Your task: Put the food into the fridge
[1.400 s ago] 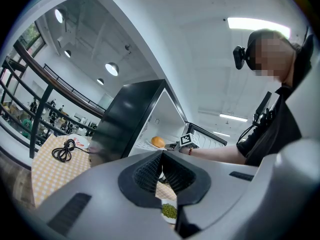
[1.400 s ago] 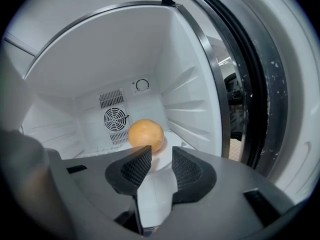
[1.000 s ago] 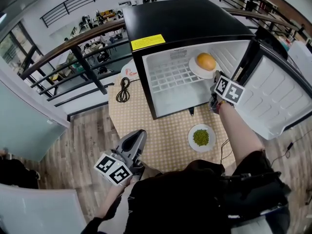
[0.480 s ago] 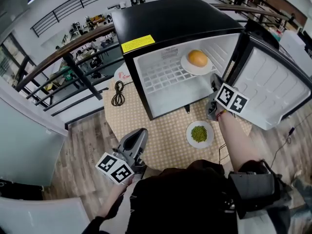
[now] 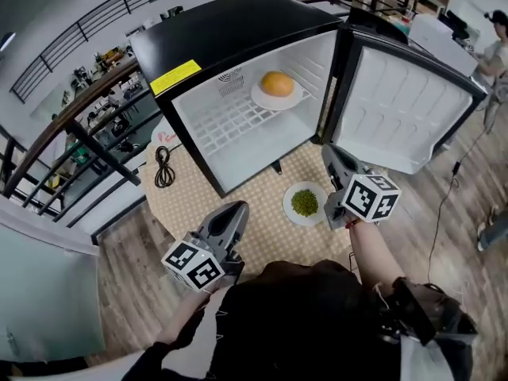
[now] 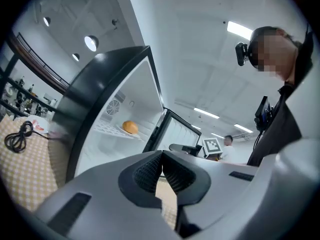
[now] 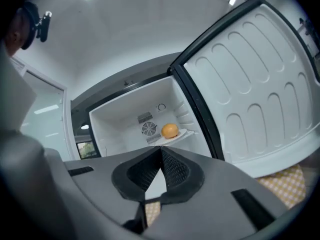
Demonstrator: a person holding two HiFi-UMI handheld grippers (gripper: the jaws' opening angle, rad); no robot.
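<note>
A black mini fridge (image 5: 238,30) stands open on the table. On its wire shelf rests a white plate with a round orange food (image 5: 277,83), which also shows as the orange food (image 6: 130,127) in the left gripper view and the orange food (image 7: 170,130) in the right gripper view. A second white plate with green food (image 5: 305,203) lies on the table in front of the fridge. My right gripper (image 5: 331,157) hovers just right of that plate, shut and empty, jaws (image 7: 161,154) pointing at the fridge. My left gripper (image 5: 236,210) is held low near my body, shut and empty (image 6: 162,156).
The fridge door (image 5: 405,109) swings wide open to the right. A coiled black cable (image 5: 163,167) lies on the checkered table (image 5: 262,236) left of the fridge. A railing and a lower floor lie beyond the table; another person stands at far right.
My right gripper has drawn back from the fridge opening to beside the green plate. The orange food stays on the shelf. The left gripper has hardly moved.
</note>
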